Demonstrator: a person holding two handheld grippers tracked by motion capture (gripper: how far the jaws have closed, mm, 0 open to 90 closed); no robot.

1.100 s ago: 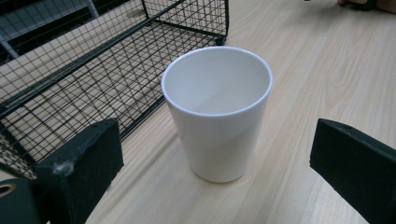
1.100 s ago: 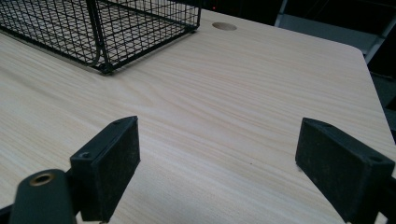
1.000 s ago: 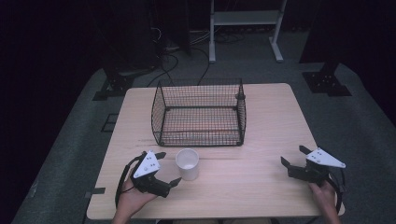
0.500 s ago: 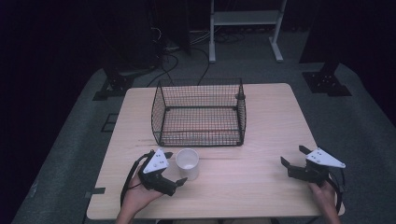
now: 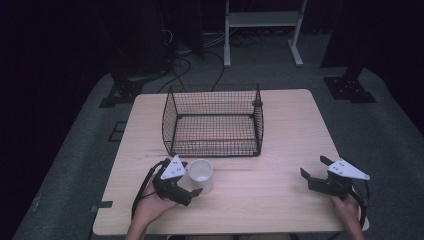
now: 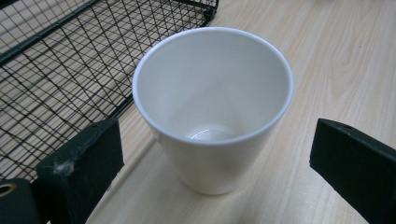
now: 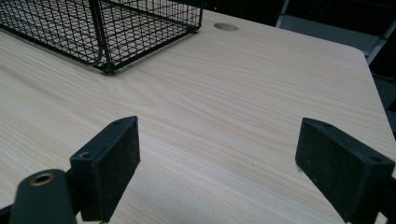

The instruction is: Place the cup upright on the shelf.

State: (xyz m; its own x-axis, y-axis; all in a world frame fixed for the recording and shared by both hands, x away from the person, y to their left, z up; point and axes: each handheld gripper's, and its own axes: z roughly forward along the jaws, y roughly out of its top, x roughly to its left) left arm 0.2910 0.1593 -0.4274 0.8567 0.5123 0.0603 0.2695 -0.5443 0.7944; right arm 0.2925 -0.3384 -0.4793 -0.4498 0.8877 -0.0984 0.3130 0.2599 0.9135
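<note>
A white cup [image 5: 201, 174] stands upright and empty on the wooden table [image 5: 280, 130], just in front of a black wire basket [image 5: 214, 120]. My left gripper [image 5: 191, 179] is open, with one jaw on each side of the cup [image 6: 214, 107]; the jaws stand wide and do not touch it. At the table's near right my right gripper [image 5: 312, 169] is open over bare wood, nothing between its jaws [image 7: 219, 163]. The basket [image 7: 100, 25] lies to its far left and looks empty.
The table's front edge runs close below both hands. A round cable hole [image 7: 226, 26] marks the far right of the tabletop. Beyond the table are dark stands, cables and a white frame [image 5: 262, 25] on the grey floor.
My left gripper has moved rightward up to the cup, so its jaws now straddle it. The right gripper and the cup have stayed put.
</note>
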